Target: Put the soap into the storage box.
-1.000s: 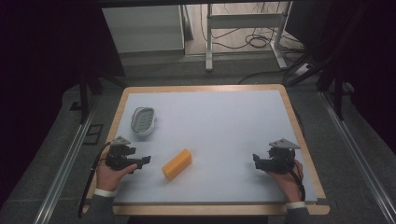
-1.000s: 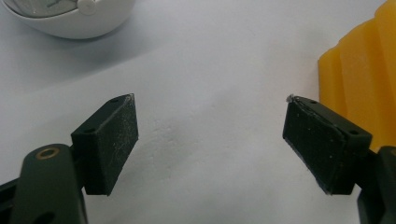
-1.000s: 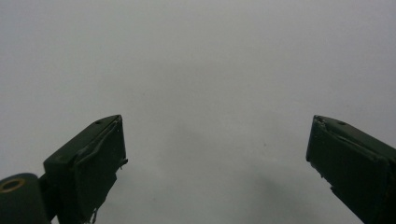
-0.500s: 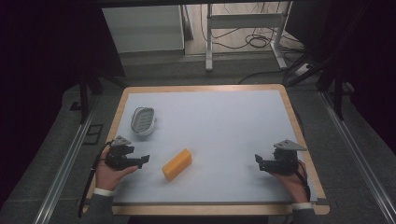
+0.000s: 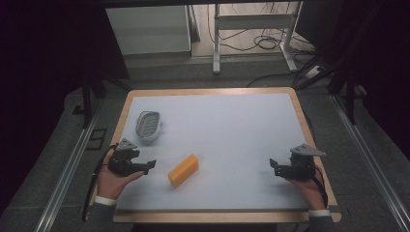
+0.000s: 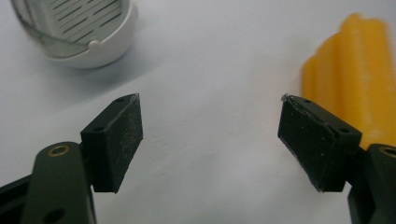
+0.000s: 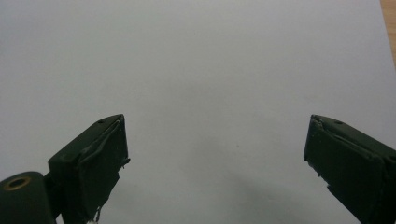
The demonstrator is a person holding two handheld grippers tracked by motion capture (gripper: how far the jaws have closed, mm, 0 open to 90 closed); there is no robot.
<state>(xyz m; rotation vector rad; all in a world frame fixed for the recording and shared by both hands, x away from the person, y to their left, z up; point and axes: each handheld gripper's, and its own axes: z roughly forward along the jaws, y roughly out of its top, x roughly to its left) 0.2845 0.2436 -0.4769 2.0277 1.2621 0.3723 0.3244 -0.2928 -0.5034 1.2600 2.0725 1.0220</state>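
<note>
The yellow block [image 5: 183, 170] looks light, soft (likely sponge); pinch its long sides. Left gripper [image 5: 151, 165] and right gripper [image 5: 273, 165] both gape, holding nothing.

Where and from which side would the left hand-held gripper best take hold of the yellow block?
Probably across the middle of the yellow block, jaws on its two long sides. It lies flat and diagonal on the white mat, so the narrow width suits the open left hand-held gripper, coming from its near-left end, turned to match.
</note>
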